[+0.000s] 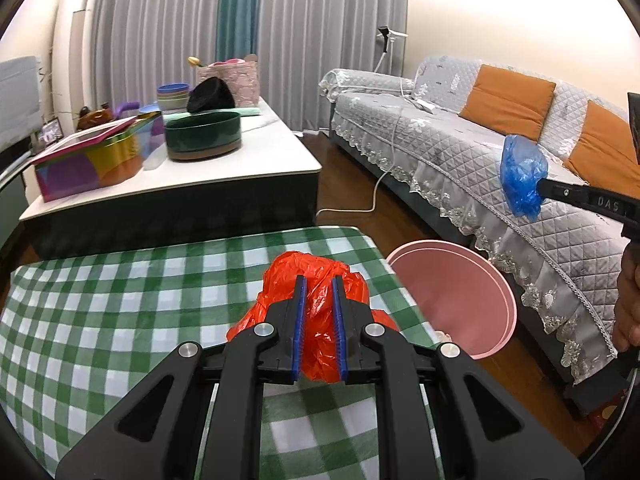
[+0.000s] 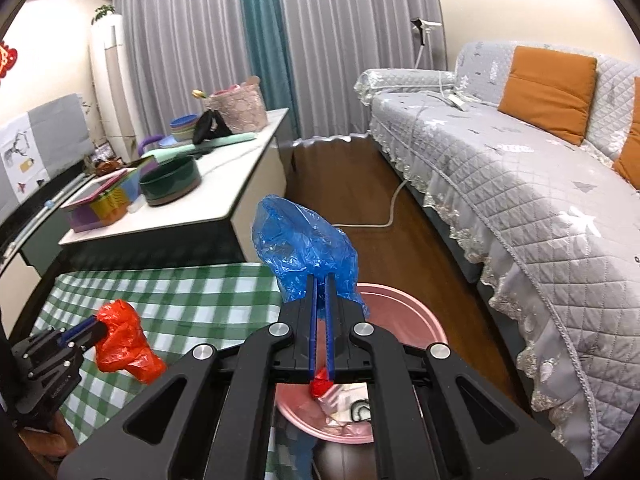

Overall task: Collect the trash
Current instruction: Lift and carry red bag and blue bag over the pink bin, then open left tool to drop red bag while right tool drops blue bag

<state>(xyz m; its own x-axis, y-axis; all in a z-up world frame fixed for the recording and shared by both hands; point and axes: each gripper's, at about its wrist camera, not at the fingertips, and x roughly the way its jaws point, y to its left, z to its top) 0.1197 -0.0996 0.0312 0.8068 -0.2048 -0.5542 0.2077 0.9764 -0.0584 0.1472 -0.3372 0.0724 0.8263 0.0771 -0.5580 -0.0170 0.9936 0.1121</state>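
The red bag (image 1: 316, 304) is sitting crumpled between the pads of the left gripper (image 1: 319, 280), which is clamping it just above the checked cloth (image 1: 120, 300). The blue bag (image 2: 304, 248) is hanging pinched in the right gripper (image 2: 322, 280), whose jaws are standing almost together, and it is hovering over the near rim of the pink bin (image 2: 416, 316) beside the table.

Judging from this, both pieces are being carried to the bin. To do it well, each gripper should be brought fully over the bin's mouth before the jaws are let go, since such thin film drifts and clings to the pads; a slight downward tilt and a wide release would be helping it fall clear. The blue bag looks closer to the drop, so it seems sensible to be letting it go first and keeping the two grippers apart.

The bin's floor is showing only partly under the right gripper: some paper scraps and a red shred are lying there, hard to make out. A hand (image 1: 626, 304) is being cut off at the edge
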